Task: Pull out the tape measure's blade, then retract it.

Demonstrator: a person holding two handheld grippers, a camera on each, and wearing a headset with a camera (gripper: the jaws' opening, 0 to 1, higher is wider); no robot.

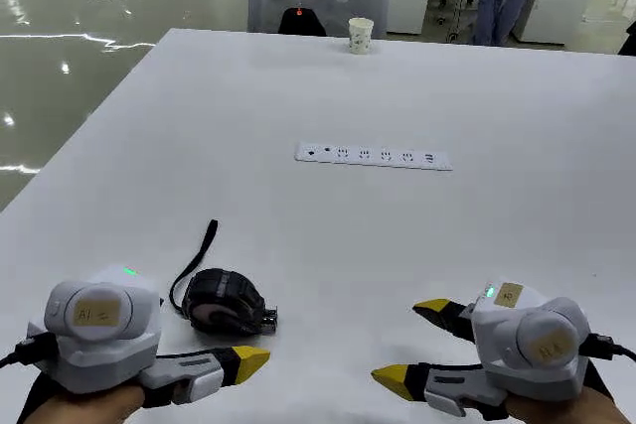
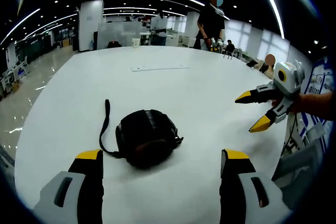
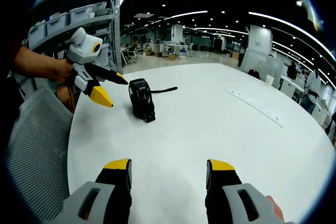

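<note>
Tape measure [image 1: 221,301], blade tip [image 1: 268,321] toward right hand-held gripper [image 1: 397,341]

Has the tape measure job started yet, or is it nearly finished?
Not started. Nothing looks done: the tape measure lies on the table, blade not pulled out. In hand: the left gripper is open near it, the right gripper open, apart. To do: grab, pull the blade, retract.

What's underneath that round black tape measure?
The white tabletop. The round black tape measure rests directly on it; anything beneath its body is covered.
</note>
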